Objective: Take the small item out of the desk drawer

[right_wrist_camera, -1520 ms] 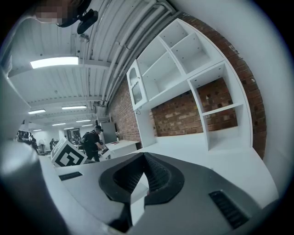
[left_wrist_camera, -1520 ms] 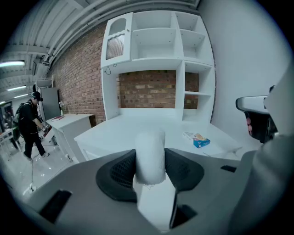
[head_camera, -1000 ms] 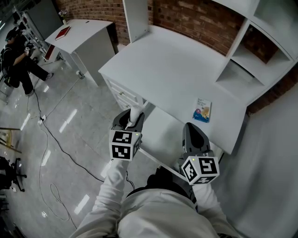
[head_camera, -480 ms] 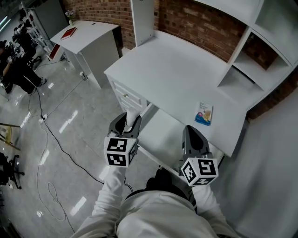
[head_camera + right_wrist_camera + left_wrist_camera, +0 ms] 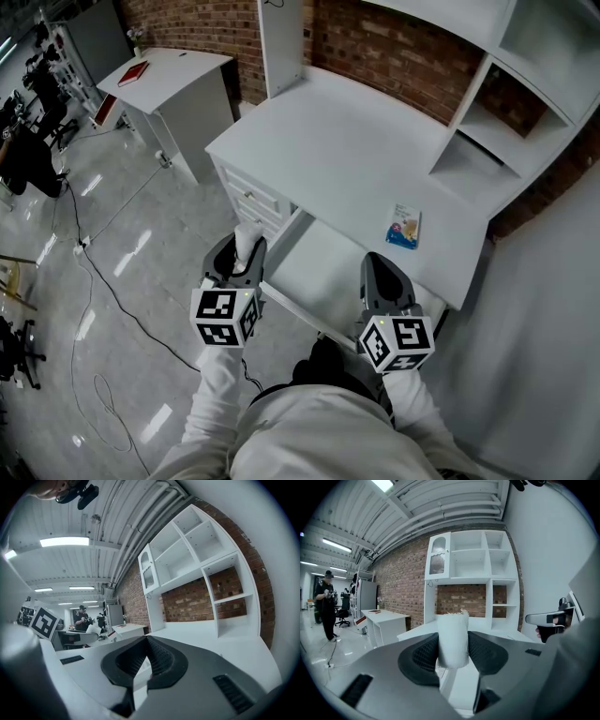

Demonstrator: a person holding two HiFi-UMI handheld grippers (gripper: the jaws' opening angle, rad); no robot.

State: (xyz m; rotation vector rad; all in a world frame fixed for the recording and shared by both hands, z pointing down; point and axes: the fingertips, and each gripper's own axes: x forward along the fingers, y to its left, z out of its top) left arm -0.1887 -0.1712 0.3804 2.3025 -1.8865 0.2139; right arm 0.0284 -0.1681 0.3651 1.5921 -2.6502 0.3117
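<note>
Evidently the small white roll (image 5: 249, 239) is out of the open drawer (image 5: 323, 267): the head view has it upright in the left gripper (image 5: 246, 255), just beside the drawer's left front corner. The left gripper view shows both ribbed pads (image 5: 423, 656) pressing its sides, a grip that looks firm enough for carrying. In the right gripper view the right gripper (image 5: 146, 660) has its jaws together on nothing, apparently idle.

We see a white desk (image 5: 337, 141) bearing one packet (image 5: 406, 226) toward its four o'clock edge.
</note>
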